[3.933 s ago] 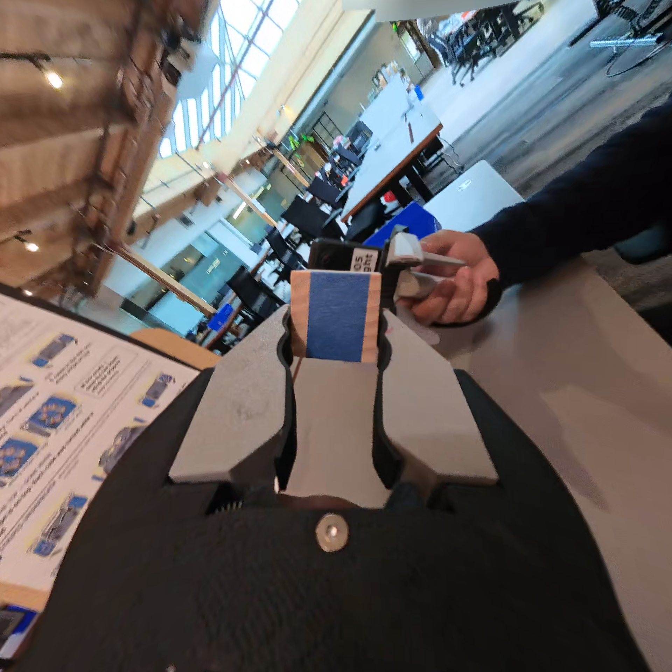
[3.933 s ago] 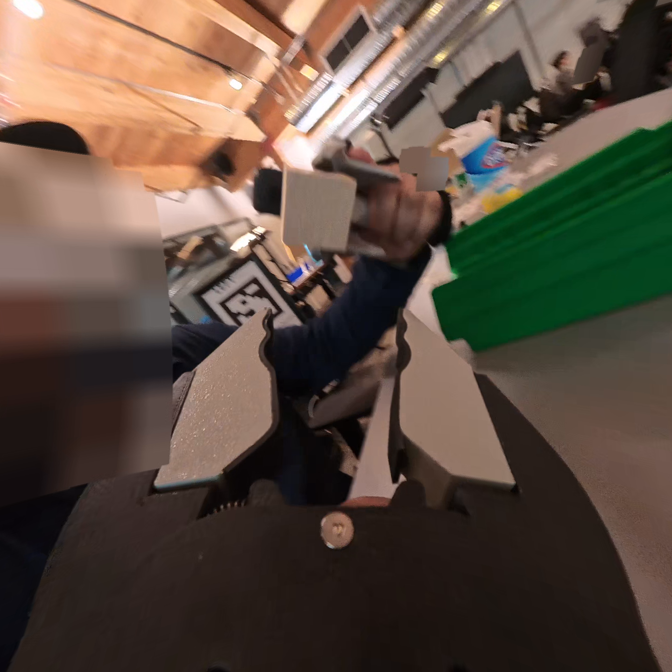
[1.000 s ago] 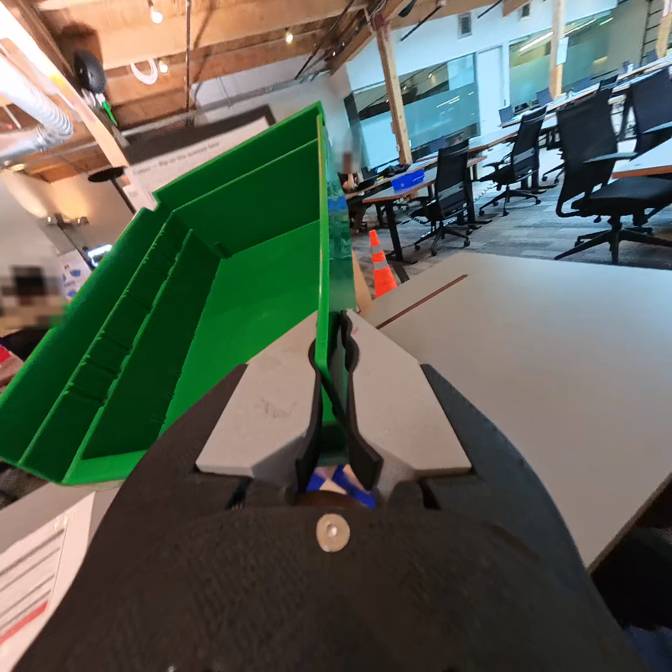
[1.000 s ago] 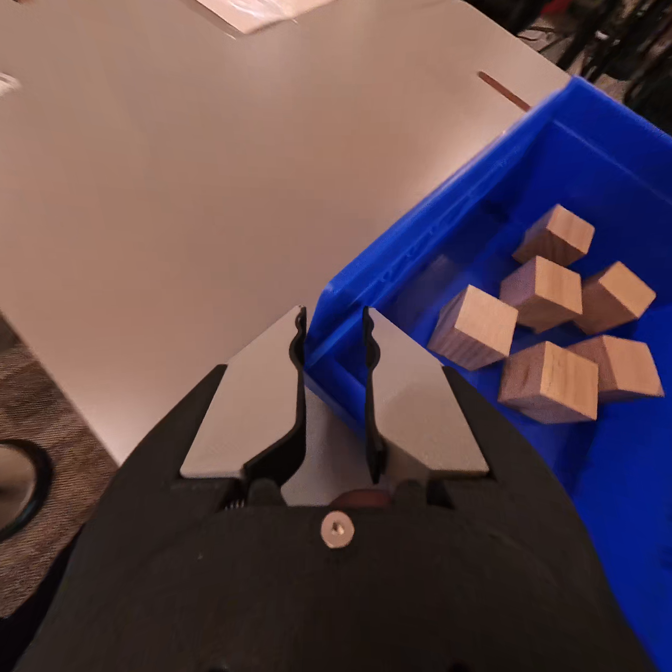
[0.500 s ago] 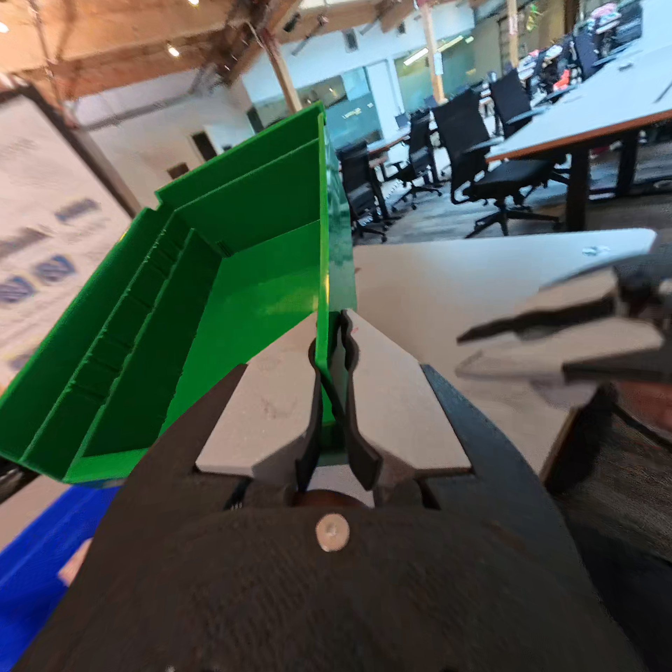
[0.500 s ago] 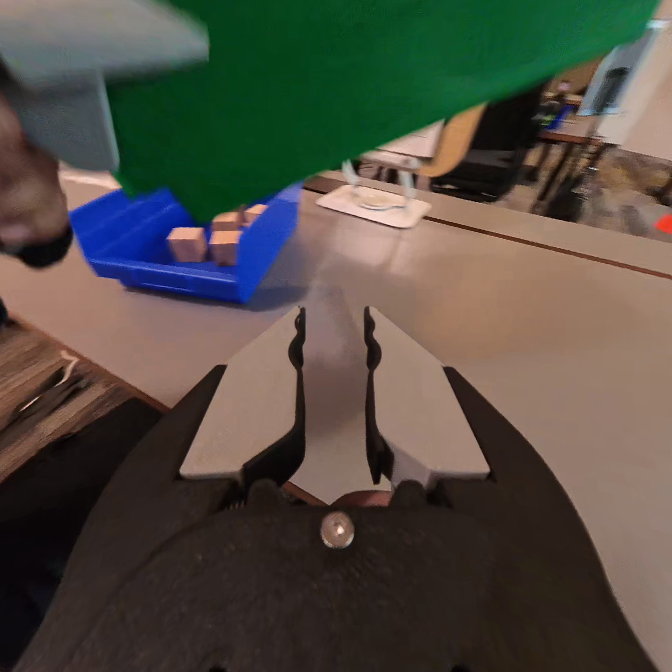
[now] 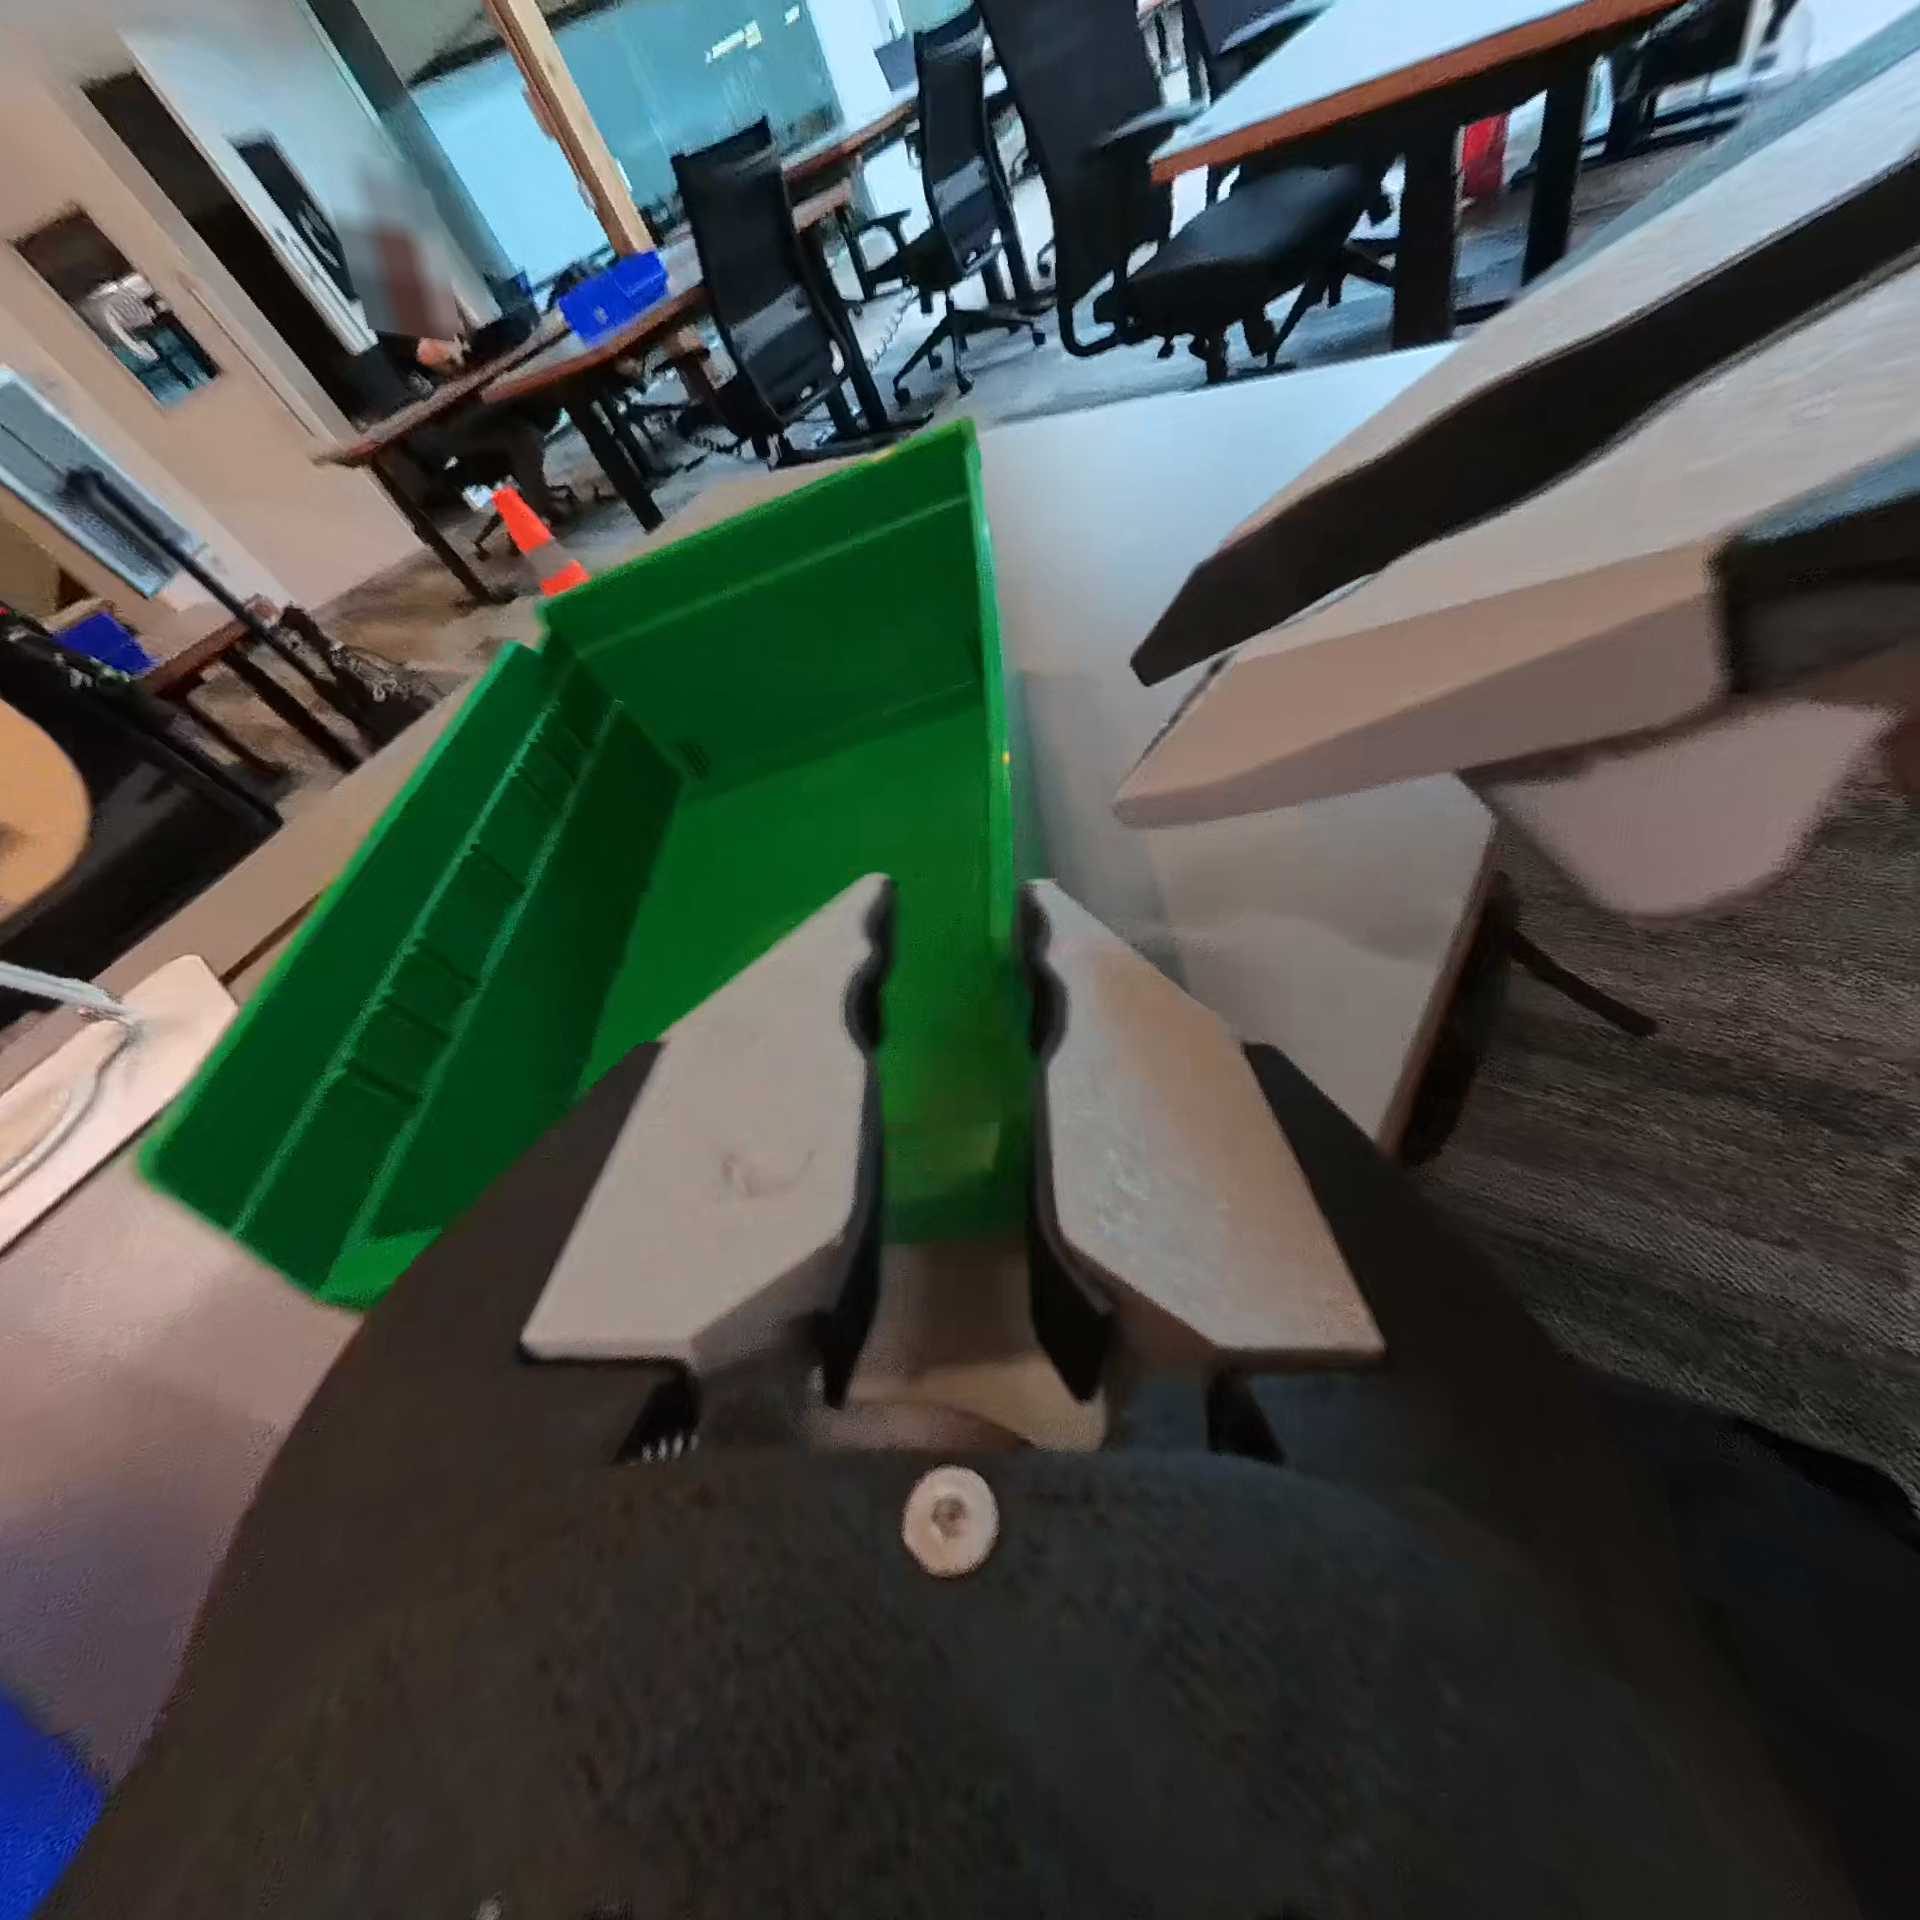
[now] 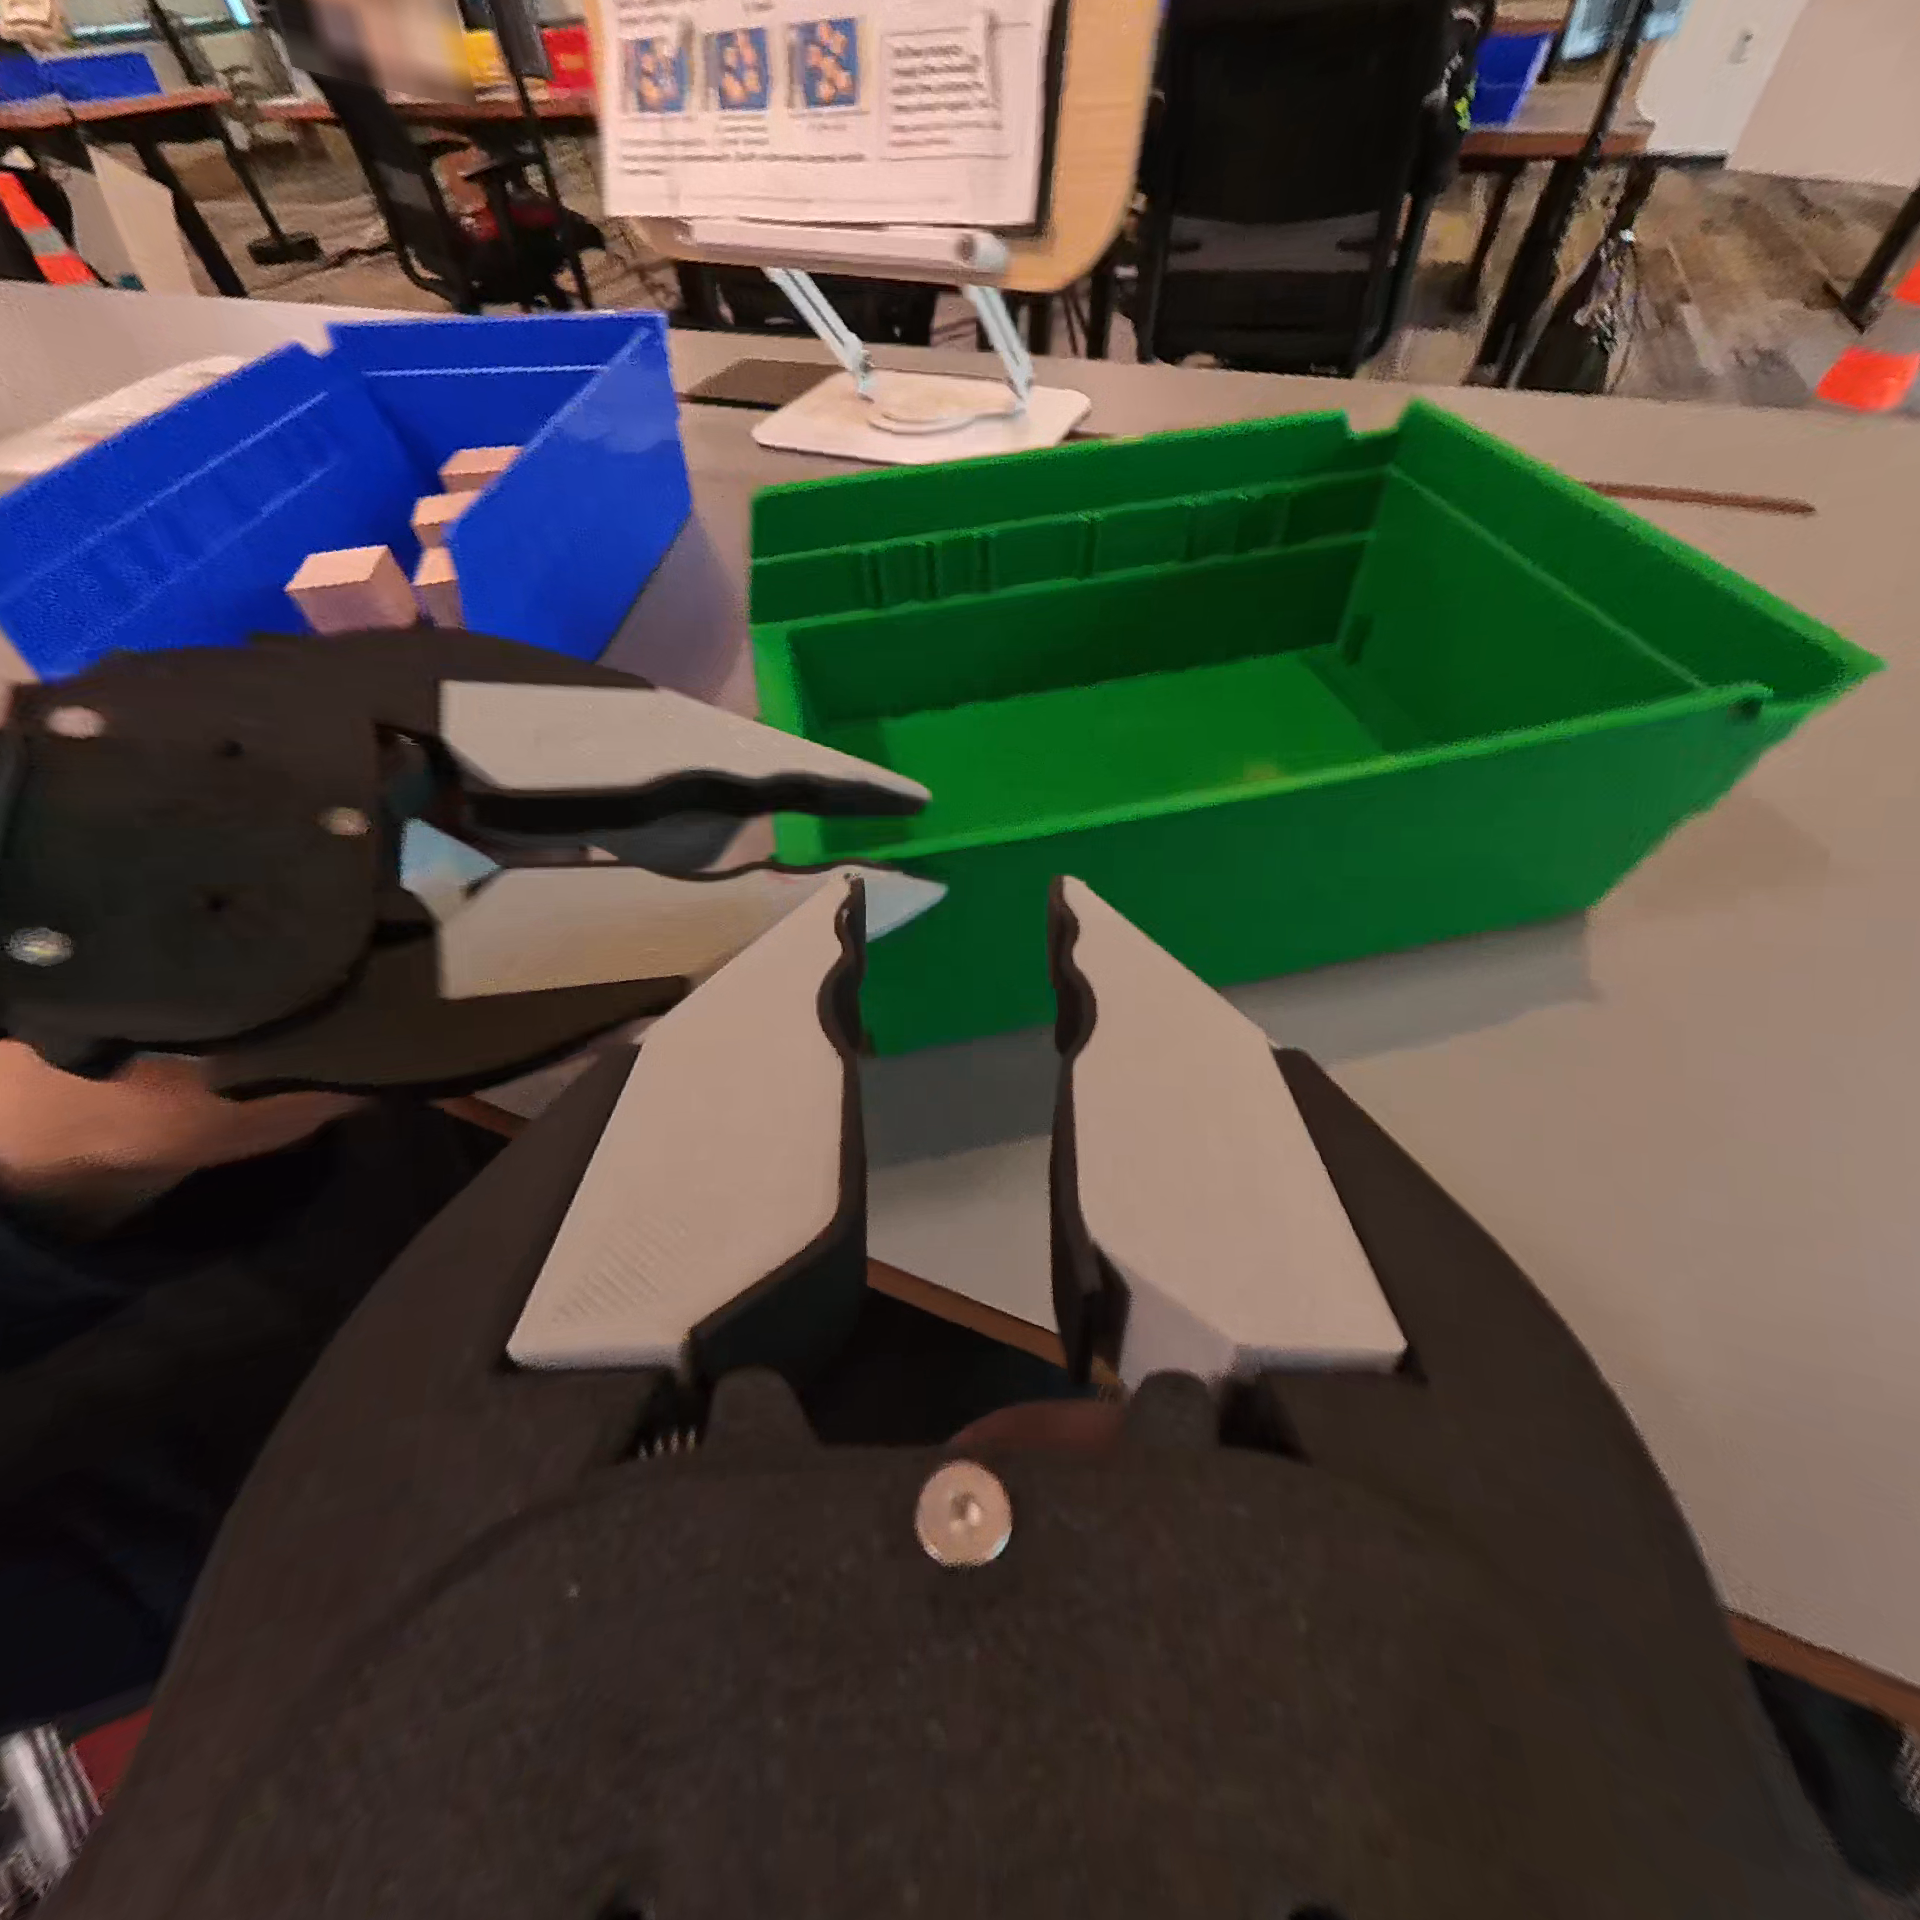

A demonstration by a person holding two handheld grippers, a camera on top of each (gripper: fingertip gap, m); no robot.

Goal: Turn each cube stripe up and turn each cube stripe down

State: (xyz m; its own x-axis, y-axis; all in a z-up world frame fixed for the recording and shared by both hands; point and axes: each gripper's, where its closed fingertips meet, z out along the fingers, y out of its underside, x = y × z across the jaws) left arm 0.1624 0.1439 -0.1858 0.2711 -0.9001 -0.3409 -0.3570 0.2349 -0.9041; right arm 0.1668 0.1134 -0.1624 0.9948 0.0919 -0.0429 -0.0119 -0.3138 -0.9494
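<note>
The empty green bin (image 8: 1247, 862) stands on the grey table; it also shows in the left wrist view (image 7: 790, 831). My left gripper (image 7: 956, 904) is open, its fingers astride the bin's right wall at the near corner without gripping it. In the right wrist view it (image 8: 925, 847) sits at the bin's near left corner. The blue bin (image 8: 582, 499) stands to the left of the green one and holds several wooden cubes (image 8: 348, 592); no stripes show. My right gripper (image 8: 954, 883) is open and empty above the table's front edge, also visible in the left wrist view (image 7: 1127, 738).
A stand with an instruction sheet (image 8: 831, 104) and a white base (image 8: 914, 416) is behind the bins. The table's front edge (image 8: 987, 1309) runs under my right gripper. Office chairs and desks fill the background, with an orange cone (image 7: 530, 540) on the floor.
The green bin, held up and tilted in my left gripper, now rests on the table beside the blue bin. My left jaws have opened off its wall. My right gripper left the blue bin and drew back.
</note>
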